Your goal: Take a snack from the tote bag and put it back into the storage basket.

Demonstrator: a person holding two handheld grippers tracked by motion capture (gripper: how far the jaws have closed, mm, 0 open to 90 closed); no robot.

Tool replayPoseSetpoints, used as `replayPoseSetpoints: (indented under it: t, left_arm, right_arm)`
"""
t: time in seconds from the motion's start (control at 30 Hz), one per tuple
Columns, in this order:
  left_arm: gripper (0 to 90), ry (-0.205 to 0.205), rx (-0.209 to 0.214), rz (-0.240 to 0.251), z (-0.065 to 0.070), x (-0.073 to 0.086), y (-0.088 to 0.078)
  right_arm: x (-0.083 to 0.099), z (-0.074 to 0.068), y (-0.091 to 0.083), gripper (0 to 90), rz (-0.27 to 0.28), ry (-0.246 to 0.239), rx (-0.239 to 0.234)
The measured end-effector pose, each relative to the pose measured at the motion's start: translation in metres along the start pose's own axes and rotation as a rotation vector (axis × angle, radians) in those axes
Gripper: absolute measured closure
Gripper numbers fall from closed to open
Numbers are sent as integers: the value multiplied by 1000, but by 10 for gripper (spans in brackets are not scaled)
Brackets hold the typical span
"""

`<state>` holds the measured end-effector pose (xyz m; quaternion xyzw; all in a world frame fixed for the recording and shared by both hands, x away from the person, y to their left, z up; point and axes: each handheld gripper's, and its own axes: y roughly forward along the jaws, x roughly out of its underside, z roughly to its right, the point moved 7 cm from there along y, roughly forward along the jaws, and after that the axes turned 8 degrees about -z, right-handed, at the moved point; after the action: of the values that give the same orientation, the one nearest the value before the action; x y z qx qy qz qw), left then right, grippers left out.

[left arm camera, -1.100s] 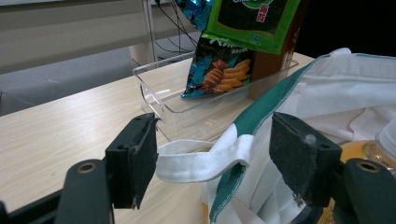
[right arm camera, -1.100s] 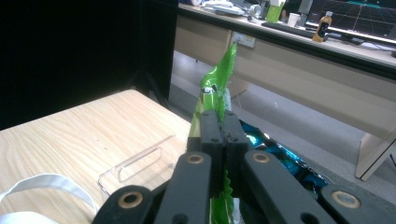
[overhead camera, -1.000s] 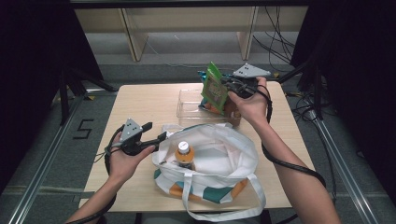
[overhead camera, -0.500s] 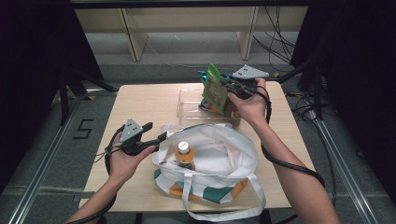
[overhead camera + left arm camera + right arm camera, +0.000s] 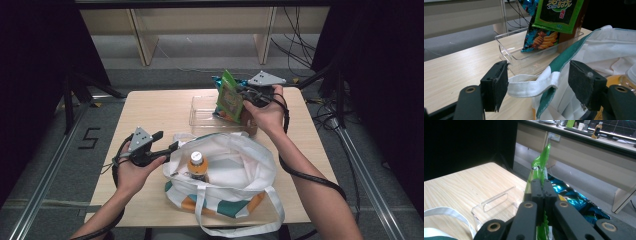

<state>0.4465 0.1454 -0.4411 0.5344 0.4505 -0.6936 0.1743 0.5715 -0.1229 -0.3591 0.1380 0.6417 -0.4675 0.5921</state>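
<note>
So right gripper (image 5: 245, 95) has its fingers pinched tight on the top edge of the green snack bag (image 5: 229, 97), holding it upright over the clear tray (image 5: 200, 116) at about 1 o'clock on the bench (image 5: 150, 107). A blue chip bag (image 5: 576, 200) sits just behind it. Left gripper (image 5: 167, 147), around 8 o'clock, has its fingers wide open either side of the white strap (image 5: 529, 86) of the tote bag (image 5: 235, 165), not squeezing it. An orange-drink bottle (image 5: 197, 165) stands inside the tote.
</note>
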Motion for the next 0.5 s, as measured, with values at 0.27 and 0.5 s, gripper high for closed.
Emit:
replayPoseSetpoints:
  t: [0.27,0.5]
  left_arm:
    - [320,1,0,-2,0,0,0]
    - [320,-1,2,6,0,0,0]
  right_arm:
    - [2,-1,2,900,-11,-2,10]
    - [6,-1,6,900,-20,-18,8]
